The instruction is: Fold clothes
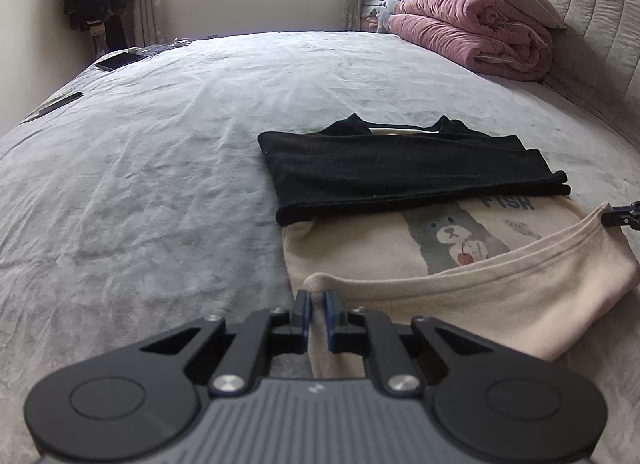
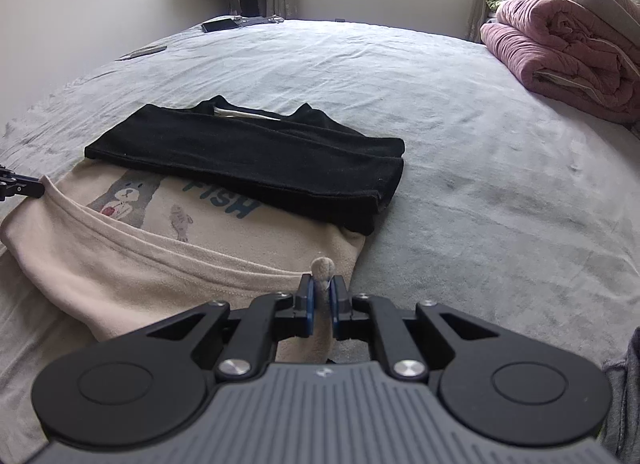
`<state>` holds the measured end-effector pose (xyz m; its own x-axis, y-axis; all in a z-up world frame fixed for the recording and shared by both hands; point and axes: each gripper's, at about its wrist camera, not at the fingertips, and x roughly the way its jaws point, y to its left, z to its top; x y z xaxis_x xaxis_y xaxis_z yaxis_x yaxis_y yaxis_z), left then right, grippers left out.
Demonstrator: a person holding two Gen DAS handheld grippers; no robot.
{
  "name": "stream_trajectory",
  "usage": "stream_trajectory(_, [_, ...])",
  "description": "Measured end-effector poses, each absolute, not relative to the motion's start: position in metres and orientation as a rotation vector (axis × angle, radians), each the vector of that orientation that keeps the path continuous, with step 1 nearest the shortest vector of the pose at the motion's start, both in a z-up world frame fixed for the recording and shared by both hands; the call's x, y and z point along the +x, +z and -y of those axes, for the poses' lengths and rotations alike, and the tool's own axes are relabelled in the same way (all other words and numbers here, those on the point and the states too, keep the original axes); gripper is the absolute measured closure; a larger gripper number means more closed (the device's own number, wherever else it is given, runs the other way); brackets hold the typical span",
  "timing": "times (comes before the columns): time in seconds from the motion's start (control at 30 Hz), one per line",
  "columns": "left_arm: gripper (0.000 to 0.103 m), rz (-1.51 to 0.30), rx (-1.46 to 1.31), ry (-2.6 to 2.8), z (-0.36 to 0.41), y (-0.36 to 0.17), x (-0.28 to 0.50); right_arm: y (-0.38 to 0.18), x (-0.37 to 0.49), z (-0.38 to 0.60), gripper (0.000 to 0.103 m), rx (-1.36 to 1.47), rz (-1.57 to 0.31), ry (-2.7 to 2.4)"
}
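Bed (image 1: 140,168), grey cover. Cream bear-print T-shirt (image 1: 360,248) lies at centre; its black sleeves (image 1: 400,172) are already folded across the chest, toward 12 o'clock. Left gripper (image 1: 316,310), at 6 o'clock, is nipped tight on the near hem corner. Right gripper (image 2: 322,300) is likewise clamped on the opposite corner. Remaining, I judge: carry the hem up over the sleeves.
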<state>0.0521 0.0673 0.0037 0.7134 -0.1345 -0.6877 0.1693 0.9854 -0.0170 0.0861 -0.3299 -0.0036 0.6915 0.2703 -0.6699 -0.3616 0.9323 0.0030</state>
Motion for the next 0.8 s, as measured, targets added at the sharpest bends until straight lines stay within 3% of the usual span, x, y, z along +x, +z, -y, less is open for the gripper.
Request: stream_trajectory(0.8, [0.097,-0.676,0.069,-0.09,-0.066,0.01,0.074,0.002,0.103,0.329,0.095,-0.072,-0.633,0.241])
